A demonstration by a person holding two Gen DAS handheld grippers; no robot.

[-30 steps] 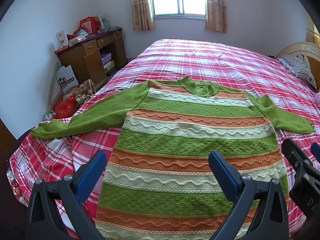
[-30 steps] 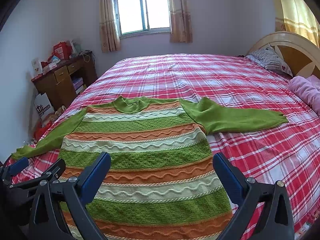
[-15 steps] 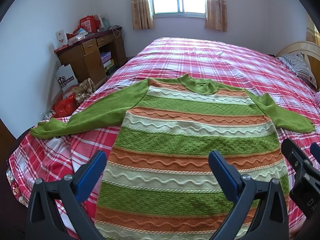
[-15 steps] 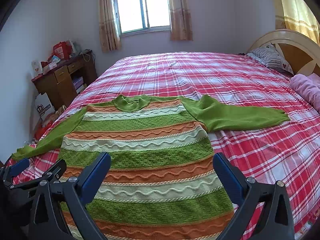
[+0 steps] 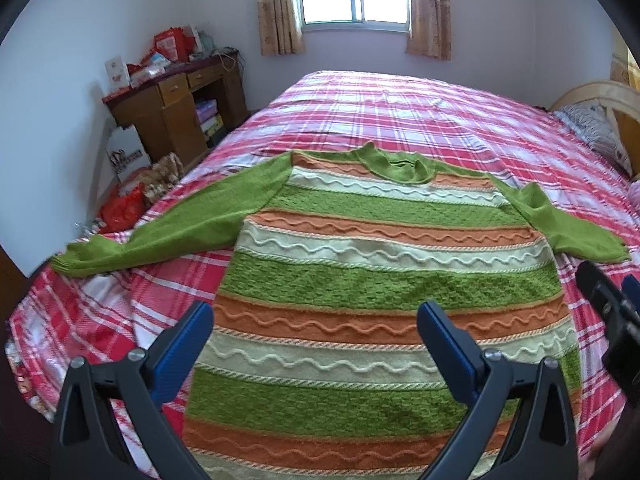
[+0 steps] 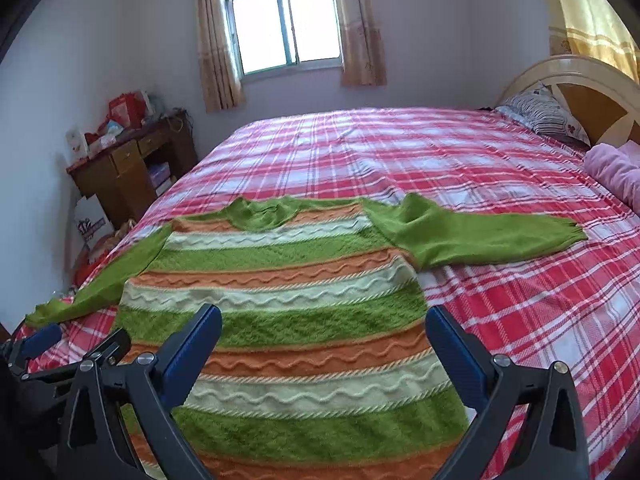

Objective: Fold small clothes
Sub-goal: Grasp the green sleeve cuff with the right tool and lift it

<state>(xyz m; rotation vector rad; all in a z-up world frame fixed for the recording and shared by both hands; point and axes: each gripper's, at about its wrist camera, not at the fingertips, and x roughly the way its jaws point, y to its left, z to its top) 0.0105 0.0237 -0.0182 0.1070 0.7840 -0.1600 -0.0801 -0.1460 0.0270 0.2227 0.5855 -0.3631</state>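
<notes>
A green, orange and cream striped knit sweater (image 5: pixel 380 280) lies flat and spread on the red plaid bed (image 5: pixel 400 112), collar away from me, both green sleeves stretched out sideways. It also shows in the right wrist view (image 6: pixel 280 300). My left gripper (image 5: pixel 316 336) is open and empty above the sweater's lower body. My right gripper (image 6: pixel 324 340) is open and empty above the sweater's lower right part. The right gripper also shows at the right edge of the left wrist view (image 5: pixel 612 312), and the left gripper shows at the left edge of the right wrist view (image 6: pixel 60 348).
A cluttered wooden desk (image 5: pixel 176 100) stands by the left wall, with bags (image 5: pixel 128 200) on the floor beside the bed. A window (image 6: pixel 284 36) is in the far wall. A pillow (image 6: pixel 540 112), headboard (image 6: pixel 592 92) and pink blanket (image 6: pixel 616 168) are at the right.
Both grippers have risen and moved slightly forward over the sweater. They stay open. The sweater has not moved.
</notes>
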